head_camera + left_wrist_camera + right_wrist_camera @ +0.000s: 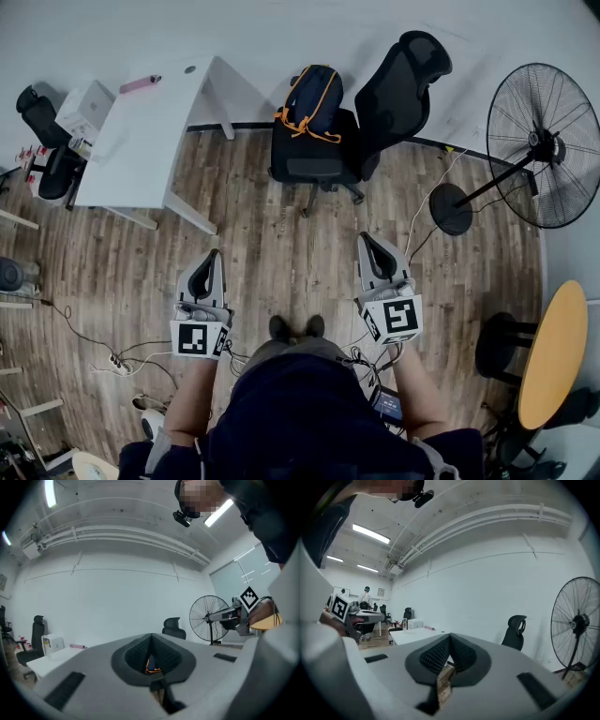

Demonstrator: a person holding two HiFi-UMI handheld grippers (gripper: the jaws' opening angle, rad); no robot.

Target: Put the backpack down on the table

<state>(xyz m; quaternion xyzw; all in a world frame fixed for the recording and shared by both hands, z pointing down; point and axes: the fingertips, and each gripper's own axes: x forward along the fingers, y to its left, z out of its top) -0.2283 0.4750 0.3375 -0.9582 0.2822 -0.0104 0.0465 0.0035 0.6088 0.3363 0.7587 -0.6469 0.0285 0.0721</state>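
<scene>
On the seat of the black office chair [323, 155], against the far wall in your head view, the navy backpack [312, 98] with orange trim stands upright, leaning on the chair's backrest. The white table [141, 141] is just left of the chair, apart from it, with a white box [86, 108] and a pink item [141, 83] near its far edge. A standing fan [542, 145] is off to the right, and a round yellow table [553, 352] lies nearer you on that side. You hold the left gripper [214, 255] and the right gripper [367, 240] side by side over the wood floor [281, 253], both well short of the chair.

In the left gripper view, the jaws are pressed together at their tips with nothing pinched; a sliver of orange and blue shows through the gap behind them.

In the right gripper view, the jaws are likewise pressed together and empty, pointing towards the table and the chair.
</scene>
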